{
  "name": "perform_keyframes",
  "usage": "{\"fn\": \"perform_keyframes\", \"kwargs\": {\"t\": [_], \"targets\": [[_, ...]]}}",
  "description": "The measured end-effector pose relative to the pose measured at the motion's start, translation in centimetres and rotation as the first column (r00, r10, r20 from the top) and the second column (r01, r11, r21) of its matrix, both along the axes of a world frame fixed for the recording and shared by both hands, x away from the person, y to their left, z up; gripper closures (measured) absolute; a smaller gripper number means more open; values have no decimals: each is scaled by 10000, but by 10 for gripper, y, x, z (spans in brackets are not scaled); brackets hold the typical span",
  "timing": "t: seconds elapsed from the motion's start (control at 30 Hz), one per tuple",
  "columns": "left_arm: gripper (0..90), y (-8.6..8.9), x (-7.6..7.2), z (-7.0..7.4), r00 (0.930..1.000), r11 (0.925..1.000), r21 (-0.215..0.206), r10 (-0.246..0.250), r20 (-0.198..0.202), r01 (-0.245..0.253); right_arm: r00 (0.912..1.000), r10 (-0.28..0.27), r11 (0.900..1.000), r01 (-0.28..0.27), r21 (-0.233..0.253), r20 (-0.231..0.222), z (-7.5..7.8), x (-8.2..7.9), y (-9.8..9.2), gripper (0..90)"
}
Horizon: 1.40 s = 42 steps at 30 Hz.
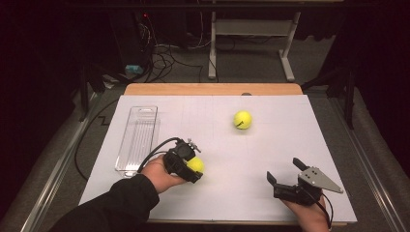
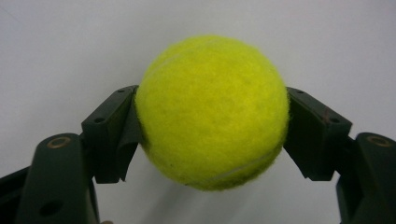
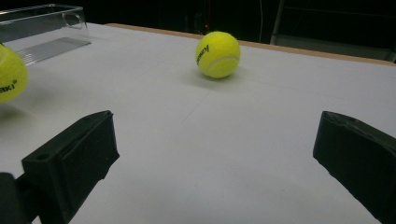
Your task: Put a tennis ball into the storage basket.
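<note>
My left gripper (image 1: 193, 166) is shut on a yellow tennis ball (image 1: 196, 165) just over the white table sheet, left of centre. In the left gripper view both black jaws press the sides of that tennis ball (image 2: 212, 112). A second tennis ball (image 1: 242, 119) lies free on the sheet further back, and it appears as the far tennis ball (image 3: 217, 54) in the right gripper view. My right gripper (image 1: 285, 170) stands open near the front right edge, with nothing between its jaws. The held ball (image 3: 10, 74) shows at the left edge of the right gripper view.
A clear plastic tray (image 1: 137, 139) lies lengthwise at the left side of the white sheet (image 1: 290, 130); the same clear tray (image 3: 42, 28) shows in the right gripper view. The wooden table edge (image 1: 212, 89) runs along the back. Beyond it are cables and a desk frame on the floor.
</note>
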<state>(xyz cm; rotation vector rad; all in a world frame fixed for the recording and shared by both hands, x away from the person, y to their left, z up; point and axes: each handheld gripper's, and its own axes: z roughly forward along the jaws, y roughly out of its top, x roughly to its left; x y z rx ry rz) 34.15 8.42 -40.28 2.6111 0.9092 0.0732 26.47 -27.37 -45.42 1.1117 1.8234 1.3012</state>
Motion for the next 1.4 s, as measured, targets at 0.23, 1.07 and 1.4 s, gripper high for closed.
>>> {"fn": "perform_keyframes", "kwargs": {"t": [0.23,1.07,1.4], "targets": [[269,0,-4,2,9996,9984,550,-151,-224,163,10000,20,10000,-20,-10,-30,0,0,0,0],[269,14,14,24,9868,9896,1375,-208,-1603,432,9999,76,10000,-76,3,-85,-1,-1,0,0],[270,18,23,36,9813,9866,1569,-149,-1917,457,9999,111,9999,-111,-33,-73,-1,-1,0,0]]}}
